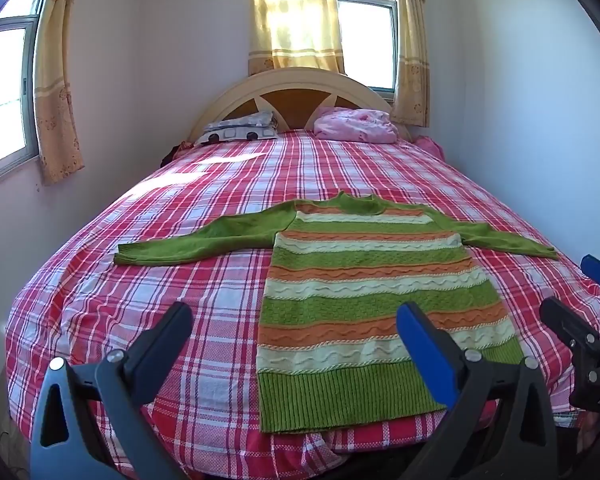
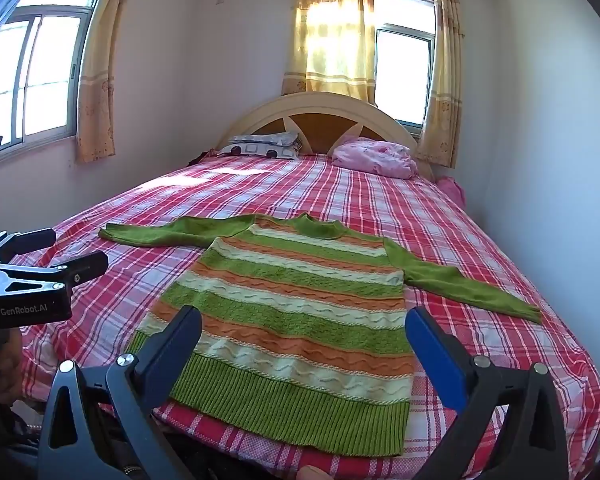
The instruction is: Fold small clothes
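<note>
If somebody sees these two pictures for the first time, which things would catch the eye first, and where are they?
First the striped sweater, green, orange and cream, spread flat with both sleeves out on the near half of the red plaid bed. Then the sunlit yellow curtain above the arched headboard at the far end. In the foreground, the left gripper and right gripper stand open above the sweater's hem, holding nothing.

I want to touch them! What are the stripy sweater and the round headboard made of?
The sweater looks like knitted wool or acrylic yarn: ribbed hem, wavy cable stripes, soft fuzzy surface. Which yarn, I cannot tell. The headboard looks like painted wood, with a smooth cream arch and spokes over orange-brown panels; it might be laminate instead.
</note>
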A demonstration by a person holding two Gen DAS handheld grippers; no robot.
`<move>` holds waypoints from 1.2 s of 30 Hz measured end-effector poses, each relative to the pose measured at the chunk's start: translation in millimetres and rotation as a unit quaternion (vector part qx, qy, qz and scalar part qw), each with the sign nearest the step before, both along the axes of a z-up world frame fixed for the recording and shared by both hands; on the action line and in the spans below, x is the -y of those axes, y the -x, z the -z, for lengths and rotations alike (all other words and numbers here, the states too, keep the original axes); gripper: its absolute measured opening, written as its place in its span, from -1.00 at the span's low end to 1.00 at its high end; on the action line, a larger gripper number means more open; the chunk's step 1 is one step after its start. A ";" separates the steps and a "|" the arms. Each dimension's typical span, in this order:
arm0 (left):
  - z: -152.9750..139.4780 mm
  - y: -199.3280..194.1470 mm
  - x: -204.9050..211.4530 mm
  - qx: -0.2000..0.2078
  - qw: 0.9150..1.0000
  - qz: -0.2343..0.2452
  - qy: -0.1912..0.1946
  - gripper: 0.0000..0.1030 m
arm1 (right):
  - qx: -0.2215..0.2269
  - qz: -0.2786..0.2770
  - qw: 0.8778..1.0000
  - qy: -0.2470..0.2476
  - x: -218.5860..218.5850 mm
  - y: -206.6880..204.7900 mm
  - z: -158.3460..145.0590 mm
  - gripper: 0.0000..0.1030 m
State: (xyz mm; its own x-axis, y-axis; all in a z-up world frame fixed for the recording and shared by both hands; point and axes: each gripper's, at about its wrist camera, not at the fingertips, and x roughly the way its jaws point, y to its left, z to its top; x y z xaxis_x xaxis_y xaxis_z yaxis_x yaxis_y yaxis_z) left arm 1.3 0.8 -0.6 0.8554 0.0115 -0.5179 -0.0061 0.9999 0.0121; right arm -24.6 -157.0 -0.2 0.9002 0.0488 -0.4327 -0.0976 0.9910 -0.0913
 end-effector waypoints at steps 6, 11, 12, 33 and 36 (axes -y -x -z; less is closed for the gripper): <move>-0.1 1.2 -0.8 0.000 1.000 0.003 0.001 1.00 | 0.000 0.000 1.000 0.000 0.0 0.1 0.7 0.98; -0.3 1.0 -1.1 0.001 1.000 0.002 0.002 1.00 | 0.002 0.001 1.000 -0.001 -0.2 -0.2 2.0 0.98; -0.1 0.9 -1.1 0.001 1.000 0.003 0.001 1.00 | 0.001 0.001 1.000 -0.001 0.1 0.0 0.9 0.98; -1.5 1.1 -0.7 -0.002 1.000 0.002 0.001 1.00 | 0.000 0.000 1.000 -0.001 -0.2 0.8 1.3 0.98; -1.5 0.7 -1.5 -0.003 1.000 0.002 0.002 1.00 | 0.000 -0.001 1.000 -0.002 -0.1 0.6 1.2 0.98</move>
State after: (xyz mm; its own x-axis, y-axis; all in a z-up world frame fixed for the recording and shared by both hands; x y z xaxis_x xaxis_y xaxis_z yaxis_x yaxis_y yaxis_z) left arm 0.5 2.4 0.8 0.8522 0.0056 -0.5232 -0.0015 1.0000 0.0084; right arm -25.2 -156.9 -1.4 0.9001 0.0511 -0.4328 -0.0987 0.9912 -0.0883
